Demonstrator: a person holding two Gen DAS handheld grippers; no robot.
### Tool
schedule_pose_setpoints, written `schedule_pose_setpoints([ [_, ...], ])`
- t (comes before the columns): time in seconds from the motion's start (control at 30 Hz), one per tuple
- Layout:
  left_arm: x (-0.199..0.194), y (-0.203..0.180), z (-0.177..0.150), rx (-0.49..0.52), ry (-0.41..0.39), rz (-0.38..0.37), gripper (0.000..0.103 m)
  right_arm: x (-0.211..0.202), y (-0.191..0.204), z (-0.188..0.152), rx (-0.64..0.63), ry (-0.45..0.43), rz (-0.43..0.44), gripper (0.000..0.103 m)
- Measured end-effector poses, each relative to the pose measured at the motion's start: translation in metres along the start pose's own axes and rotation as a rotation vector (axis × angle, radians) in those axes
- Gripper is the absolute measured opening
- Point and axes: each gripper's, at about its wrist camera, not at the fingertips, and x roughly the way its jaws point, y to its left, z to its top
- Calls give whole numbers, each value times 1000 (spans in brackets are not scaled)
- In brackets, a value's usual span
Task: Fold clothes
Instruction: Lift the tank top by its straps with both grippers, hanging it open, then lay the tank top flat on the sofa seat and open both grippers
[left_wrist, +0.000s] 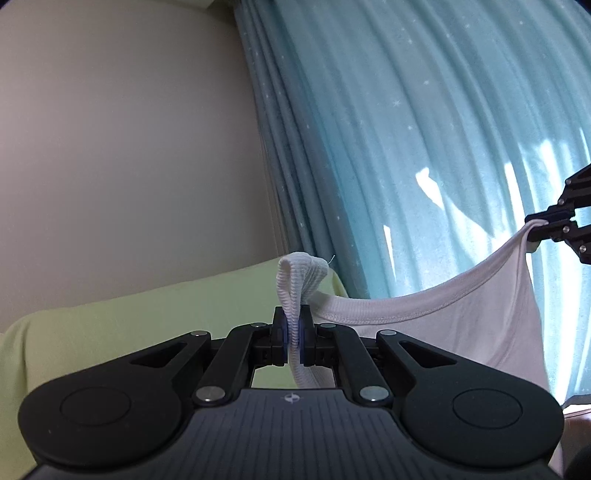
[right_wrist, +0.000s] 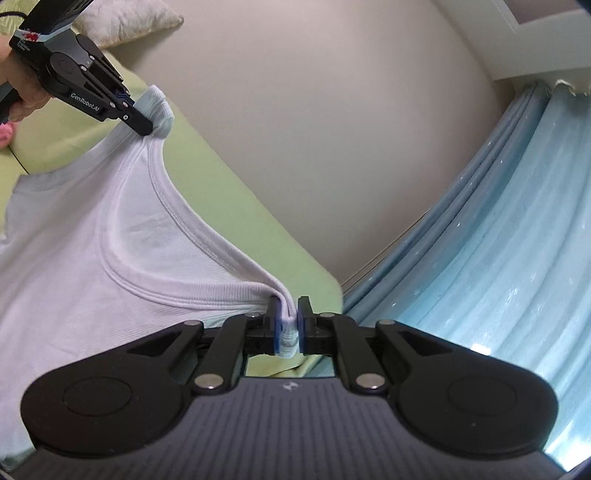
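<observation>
— White ribbed tank top (right_wrist: 74, 229), where is it?
— Hung in the air between both tools, its neckline sagging in a curve from one shoulder strap to the other, body hanging below.
— Left gripper (left_wrist: 294, 332)?
— Clamped on one strap, a loop of fabric poking up past the pads.
— Right gripper (right_wrist: 287, 330)?
— Pinched tight on the other strap.
— Around it?
— Pale green sofa (left_wrist: 110, 317) behind, beige wall (left_wrist: 129, 147), then turquoise curtain (left_wrist: 424, 129) on the right, nothing touching the cloth.
</observation>
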Motion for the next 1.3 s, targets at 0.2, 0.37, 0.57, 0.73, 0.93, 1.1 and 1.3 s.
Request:
schedule_pose_setpoints([
  [0.2, 134, 6, -69, -70, 161, -25, 5, 128, 25, -43, -31, 111, 69, 6],
  [0.37, 266, 6, -166, -139, 348, -10, 5, 267, 69, -104, 35, 232, 153, 6],
  [0.57, 359, -7, -267, -175, 478, 15, 5, 386, 141, -186, 134, 377, 259, 6],
  [0.73, 402, -8, -318, -198, 560, 59, 29, 420, 158, -235, 382, 429, 322, 30],
  [0.93, 364, 16, -322, -280, 543, 64, 56, 378, 120, -278, 723, 466, 315, 37],
  [1.1, 304, 11, -342, -442, 616, -7, 57, 313, 121, -301, 916, 496, 352, 45],
  [1.3, 298, -16, -362, -466, 668, -50, 9, 272, 137, -319, 1094, 487, 328, 45],
])
